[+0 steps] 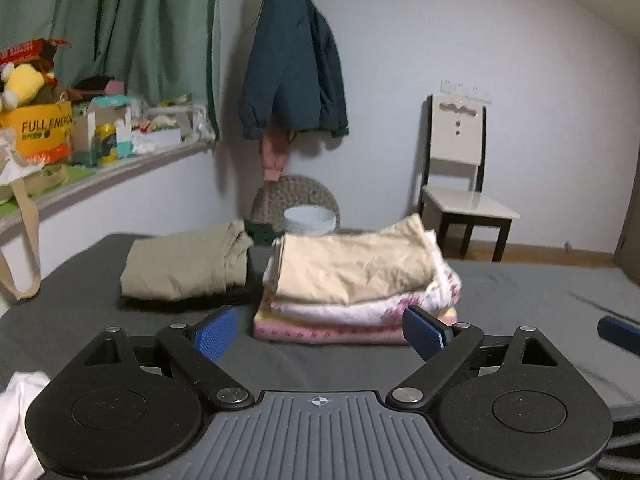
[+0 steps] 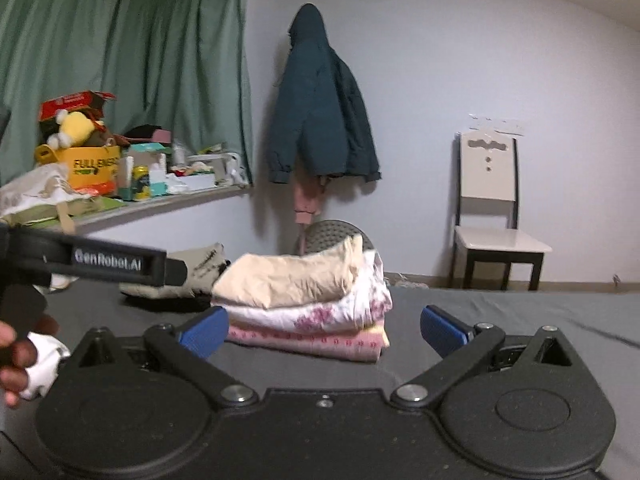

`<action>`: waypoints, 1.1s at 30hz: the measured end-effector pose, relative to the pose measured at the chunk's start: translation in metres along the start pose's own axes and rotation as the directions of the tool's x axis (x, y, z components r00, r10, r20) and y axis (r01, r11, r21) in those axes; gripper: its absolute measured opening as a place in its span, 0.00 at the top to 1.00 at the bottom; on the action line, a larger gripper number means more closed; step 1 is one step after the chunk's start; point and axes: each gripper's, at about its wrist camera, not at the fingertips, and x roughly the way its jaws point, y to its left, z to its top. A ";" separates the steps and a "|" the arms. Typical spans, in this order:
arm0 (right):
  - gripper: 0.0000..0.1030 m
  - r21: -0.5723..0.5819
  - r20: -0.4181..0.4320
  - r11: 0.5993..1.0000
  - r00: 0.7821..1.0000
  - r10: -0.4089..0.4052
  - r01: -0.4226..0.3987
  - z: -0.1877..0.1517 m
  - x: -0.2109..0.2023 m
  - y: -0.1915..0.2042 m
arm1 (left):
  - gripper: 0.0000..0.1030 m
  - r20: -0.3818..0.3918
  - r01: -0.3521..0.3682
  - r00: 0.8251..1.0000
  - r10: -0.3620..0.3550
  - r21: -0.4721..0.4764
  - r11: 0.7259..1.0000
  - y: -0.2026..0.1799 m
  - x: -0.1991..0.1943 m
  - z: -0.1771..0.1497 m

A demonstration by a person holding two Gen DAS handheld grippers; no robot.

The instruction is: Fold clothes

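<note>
Both claws, left [image 1: 320,330] and right [image 2: 324,330], gape wide and empty, near a folded stack of cream, white floral and pink clothes [image 1: 356,284] on the dark grey bed [image 1: 520,292].

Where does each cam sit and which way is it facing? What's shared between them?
Left wrist: on the left hand-held gripper, low over the grey bed, facing the folded stack and back wall; own blue fingers open.
Right wrist: on the right hand-held gripper, same heading, set further right; own fingers open, plus a hand holding the other gripper's body at the left edge.
Shared: stack, khaki garment, hanging jacket, chair.
</note>
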 end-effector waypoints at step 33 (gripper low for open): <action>0.00 -0.097 -0.094 0.995 0.996 -0.008 -0.002 -0.036 0.016 -0.008 | 0.01 -0.213 -0.030 0.976 0.033 0.016 0.999 -0.032 0.031 -0.020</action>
